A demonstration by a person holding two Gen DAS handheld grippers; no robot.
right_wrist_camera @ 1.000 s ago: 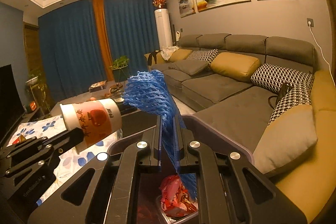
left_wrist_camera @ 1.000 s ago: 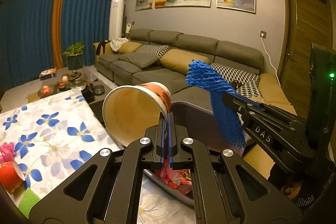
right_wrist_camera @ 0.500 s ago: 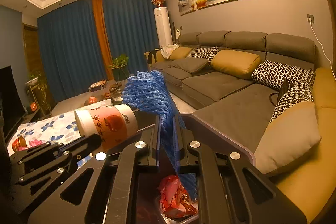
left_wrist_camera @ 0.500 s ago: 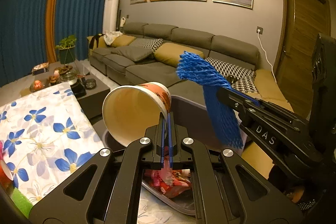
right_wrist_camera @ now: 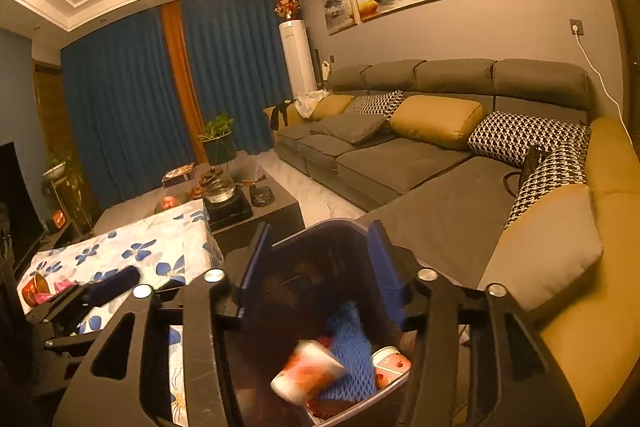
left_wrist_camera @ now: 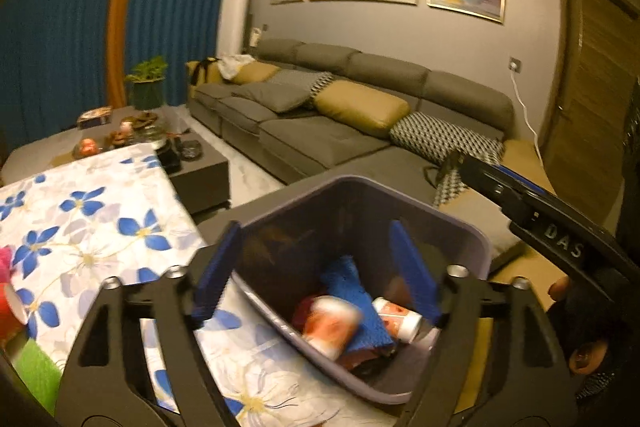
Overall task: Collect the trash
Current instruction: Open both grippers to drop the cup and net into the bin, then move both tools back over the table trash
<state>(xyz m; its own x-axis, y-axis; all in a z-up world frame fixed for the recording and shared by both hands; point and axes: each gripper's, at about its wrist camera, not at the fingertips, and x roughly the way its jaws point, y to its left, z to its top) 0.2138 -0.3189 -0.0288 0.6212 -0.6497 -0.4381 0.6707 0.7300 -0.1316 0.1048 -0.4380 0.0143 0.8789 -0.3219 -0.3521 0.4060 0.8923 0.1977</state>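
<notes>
A dark purple trash bin (left_wrist_camera: 400,195) stands just below both grippers. Inside it lie a blurred orange paper cup (left_wrist_camera: 330,323), a blue foam net (left_wrist_camera: 352,291) and a second printed cup (left_wrist_camera: 398,319). The bin (right_wrist_camera: 320,231) shows in the right wrist view too, with the blurred cup (right_wrist_camera: 306,373) and the net (right_wrist_camera: 352,351) inside. My left gripper (left_wrist_camera: 316,271) is open and empty over the bin. My right gripper (right_wrist_camera: 316,267) is open and empty over it too. A red cup (right_wrist_camera: 34,289) lies on the flowered tablecloth (left_wrist_camera: 80,219).
The flowered table is to the left, with a green item (left_wrist_camera: 34,367) and pink wrapper (left_wrist_camera: 6,259) near its edge. A low dark coffee table (right_wrist_camera: 264,203) with a kettle stands beyond. A grey sofa (left_wrist_camera: 340,131) with cushions fills the right and back.
Both grippers opened. The paper cup fell from the left one and the blue net from the right one into the bin; the cup is still blurred with motion.
</notes>
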